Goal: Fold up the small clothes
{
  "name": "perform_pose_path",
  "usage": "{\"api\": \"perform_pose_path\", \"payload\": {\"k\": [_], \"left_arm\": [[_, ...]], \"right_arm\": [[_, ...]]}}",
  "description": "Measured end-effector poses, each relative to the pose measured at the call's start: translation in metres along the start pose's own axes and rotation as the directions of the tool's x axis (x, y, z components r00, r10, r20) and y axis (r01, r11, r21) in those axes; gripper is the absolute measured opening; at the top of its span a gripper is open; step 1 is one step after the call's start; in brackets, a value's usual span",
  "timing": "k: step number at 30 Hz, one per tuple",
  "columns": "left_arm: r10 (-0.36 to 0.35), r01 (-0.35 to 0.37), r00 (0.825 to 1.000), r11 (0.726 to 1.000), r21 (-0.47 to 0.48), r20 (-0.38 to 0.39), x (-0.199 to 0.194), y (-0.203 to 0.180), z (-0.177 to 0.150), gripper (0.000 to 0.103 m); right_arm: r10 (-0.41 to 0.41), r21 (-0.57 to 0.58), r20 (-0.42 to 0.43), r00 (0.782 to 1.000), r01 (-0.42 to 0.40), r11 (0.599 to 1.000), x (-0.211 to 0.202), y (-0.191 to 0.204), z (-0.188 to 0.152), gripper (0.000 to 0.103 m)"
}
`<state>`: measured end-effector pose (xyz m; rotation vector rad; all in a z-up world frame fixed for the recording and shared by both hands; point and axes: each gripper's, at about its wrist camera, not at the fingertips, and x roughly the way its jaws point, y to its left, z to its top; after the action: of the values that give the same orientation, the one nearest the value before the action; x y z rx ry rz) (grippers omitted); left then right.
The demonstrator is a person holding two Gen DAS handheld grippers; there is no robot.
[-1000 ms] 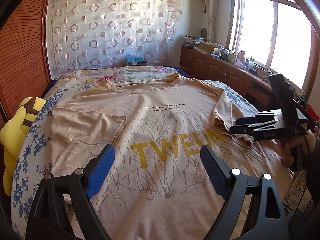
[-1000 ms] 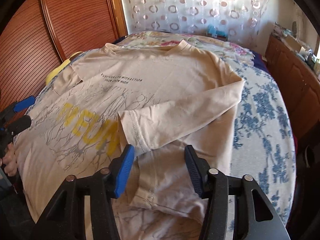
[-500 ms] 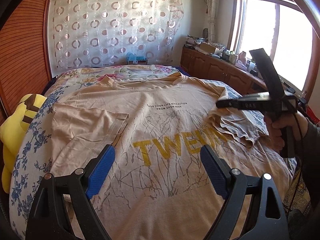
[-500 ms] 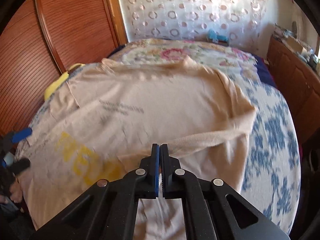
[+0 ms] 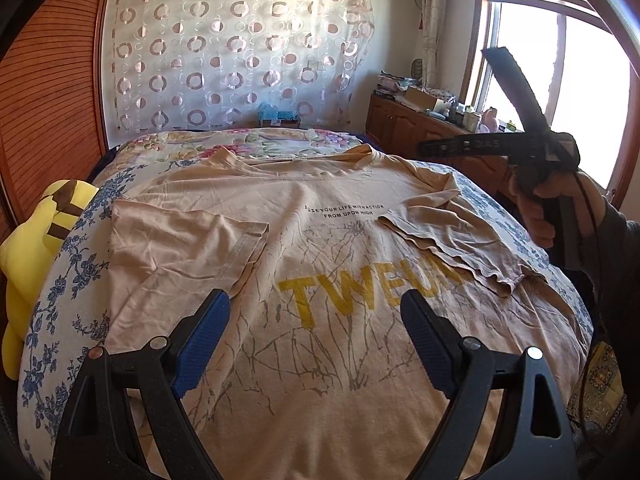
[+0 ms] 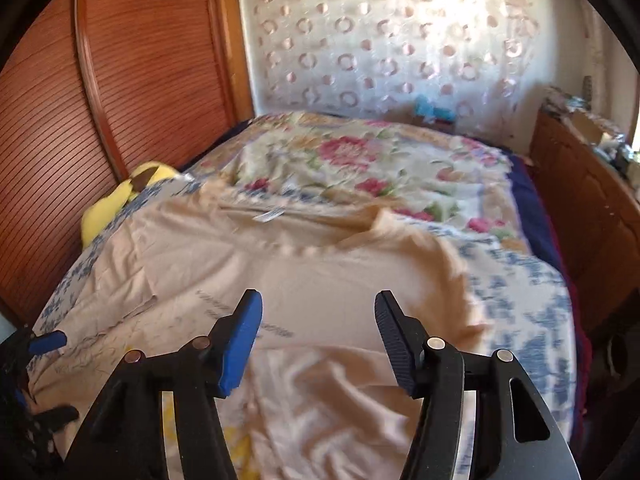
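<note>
A beige T-shirt (image 5: 344,248) with yellow letters lies flat, front up, on the bed; it also shows in the right wrist view (image 6: 320,280). Both sleeves are folded inward onto the body: the left sleeve (image 5: 180,248) and the right sleeve (image 5: 452,236). My left gripper (image 5: 316,332) is open and empty, above the shirt's lower half. My right gripper (image 6: 318,336) is open and empty, raised above the right sleeve; in the left wrist view it shows at the right (image 5: 436,148), held in a hand.
The bed has a blue-flowered sheet (image 5: 64,300) and a floral quilt (image 6: 360,168) near the head. A yellow plush toy (image 5: 36,240) lies at the left edge. A wooden sliding door (image 6: 100,92) stands left, a wooden cabinet (image 5: 420,128) under the window right.
My right gripper shut on the right sleeve, carried it inward onto the shirt, then opened and lifted away. The sleeve now lies folded over the shirt. My left gripper stayed open.
</note>
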<state>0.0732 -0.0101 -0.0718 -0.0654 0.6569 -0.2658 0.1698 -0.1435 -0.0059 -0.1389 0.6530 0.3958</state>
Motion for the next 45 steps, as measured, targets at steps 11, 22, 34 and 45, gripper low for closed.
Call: {"api": "perform_pose_path", "payload": {"k": [11, 22, 34, 45], "left_arm": [[0.025, -0.025, 1.0, 0.999, 0.048, -0.006, 0.004, 0.014, 0.024, 0.088], [0.095, -0.09, 0.993, 0.993, 0.071, -0.073, 0.039, 0.054, 0.053, 0.088], [0.119, -0.117, 0.985, 0.993, 0.026, -0.125, 0.069, 0.094, 0.074, 0.088], [0.157, -0.165, 0.971, 0.986, -0.03, -0.179, 0.075, 0.166, 0.075, 0.078]], "right_arm": [[-0.123, 0.11, -0.11, 0.986, 0.135, 0.985, 0.013, -0.081, -0.04, 0.06], [-0.047, 0.058, -0.178, 0.983, 0.058, 0.997, 0.066, -0.088, -0.041, 0.016], [-0.015, 0.056, -0.062, 0.998, 0.019, 0.998, 0.102, -0.102, 0.01, 0.011], [-0.082, 0.077, -0.108, 0.991, 0.091, 0.993, 0.062, -0.102, -0.028, 0.063]]}}
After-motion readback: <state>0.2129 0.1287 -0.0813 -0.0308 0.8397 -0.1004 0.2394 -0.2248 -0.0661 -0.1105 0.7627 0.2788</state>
